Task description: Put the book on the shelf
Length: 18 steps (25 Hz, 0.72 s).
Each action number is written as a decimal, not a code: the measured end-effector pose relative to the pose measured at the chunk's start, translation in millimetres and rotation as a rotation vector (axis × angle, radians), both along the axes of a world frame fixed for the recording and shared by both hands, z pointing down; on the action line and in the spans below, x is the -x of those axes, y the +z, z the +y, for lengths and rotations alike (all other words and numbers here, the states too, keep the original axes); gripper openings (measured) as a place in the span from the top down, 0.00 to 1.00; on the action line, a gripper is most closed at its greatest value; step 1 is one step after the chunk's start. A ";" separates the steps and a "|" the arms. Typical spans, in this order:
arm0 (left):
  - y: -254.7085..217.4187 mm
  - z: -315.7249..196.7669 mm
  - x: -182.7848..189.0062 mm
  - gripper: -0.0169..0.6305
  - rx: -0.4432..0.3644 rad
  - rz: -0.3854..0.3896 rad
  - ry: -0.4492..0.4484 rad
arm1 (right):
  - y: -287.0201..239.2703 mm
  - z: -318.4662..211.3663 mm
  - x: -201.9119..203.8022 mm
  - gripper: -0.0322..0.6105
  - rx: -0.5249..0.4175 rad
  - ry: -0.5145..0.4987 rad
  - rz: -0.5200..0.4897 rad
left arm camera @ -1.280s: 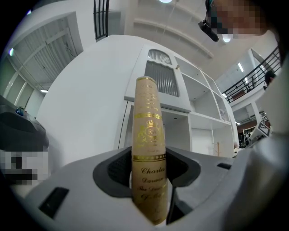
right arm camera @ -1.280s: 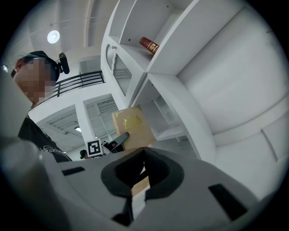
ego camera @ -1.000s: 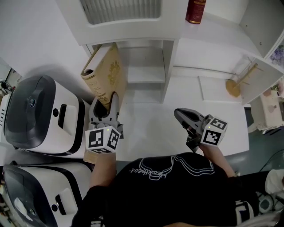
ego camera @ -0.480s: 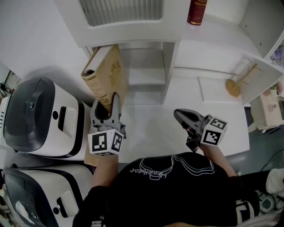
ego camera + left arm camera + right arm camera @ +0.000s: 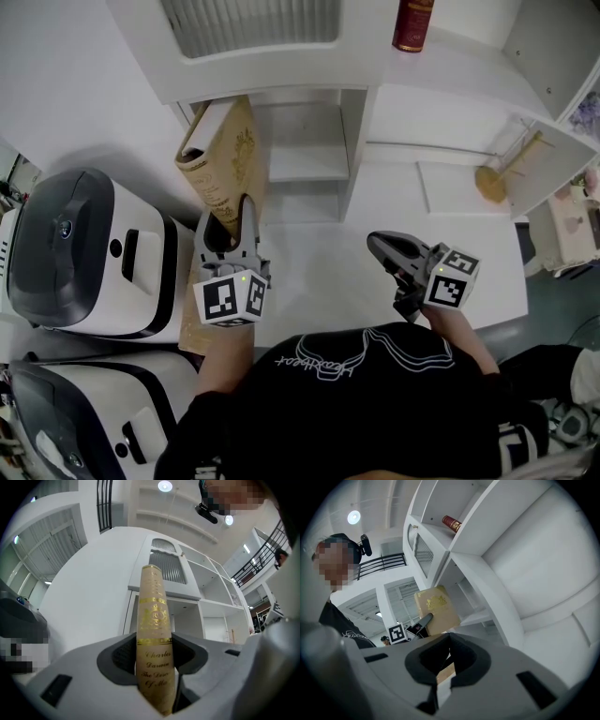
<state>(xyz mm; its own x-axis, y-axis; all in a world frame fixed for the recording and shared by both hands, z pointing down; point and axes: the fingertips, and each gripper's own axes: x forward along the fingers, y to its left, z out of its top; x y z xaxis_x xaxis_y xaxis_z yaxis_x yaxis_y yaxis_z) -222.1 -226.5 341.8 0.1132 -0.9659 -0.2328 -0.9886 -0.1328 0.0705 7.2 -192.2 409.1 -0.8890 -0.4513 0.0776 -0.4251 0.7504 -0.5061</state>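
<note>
**Left gripper clamped on the book at the mouth of the shelf**

The left gripper (image 5: 228, 220) has its two jaws pressed against the sides of the tan book (image 5: 225, 155), near the book's lower end. The right gripper (image 5: 380, 246) is low over the white table (image 5: 319, 272), well apart from the book, with its jaws together and nothing between them.

The book is tilted, its upper end at the open left compartment of the white shelf (image 5: 309, 141), just under the top board. The head view does not show whether that end is already inside, because the board's edge cuts across it. The gripper and its marker cube hide the book's lower end there.

The left gripper view shows the book (image 5: 152, 616) spine-on, with gilt ornament and the lettering "Charles Darwin". The gripper's body cuts off the lines below that. The dark pads grip the spine on both sides.

The right gripper view shows the book (image 5: 437, 609) from the side, with a gold emblem on its cover and the other gripper's jaw against it. Only this view shows the tips of the right gripper's own jaws (image 5: 440, 674) meeting.

A red canister (image 5: 412, 23) stands on top of the shelf. Two white machines (image 5: 84, 248) sit to the left of the table, the nearer one partly cut off at the frame edge. A wooden object (image 5: 497, 178) lies to the right and is too small to identify.
</note>
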 end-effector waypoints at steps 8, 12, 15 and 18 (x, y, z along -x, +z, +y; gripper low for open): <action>1.2 -21.0 -6.4 0.68 0.036 -0.027 -0.017 | 4.2 -4.2 -4.2 0.94 0.009 0.011 -0.008; 3.1 -36.3 -8.8 0.68 0.063 -0.034 -0.031 | 6.5 -6.4 -5.9 0.94 0.016 0.020 -0.013; 5.5 -47.1 -9.4 0.68 0.083 -0.035 -0.043 | 8.4 -7.5 -7.3 0.94 0.021 0.025 -0.014; 7.7 -58.1 -9.7 0.68 0.102 -0.035 -0.047 | 10.6 -9.3 -8.9 0.94 0.025 0.033 -0.017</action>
<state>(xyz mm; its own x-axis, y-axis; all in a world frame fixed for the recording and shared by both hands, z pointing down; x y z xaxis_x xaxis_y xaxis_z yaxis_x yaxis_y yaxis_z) -212.4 -284.6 349.5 0.0733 -0.9888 -0.1297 -0.9957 -0.0800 0.0466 16.1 -201.5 419.7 -0.8751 -0.4781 0.0744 -0.4405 0.7236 -0.5314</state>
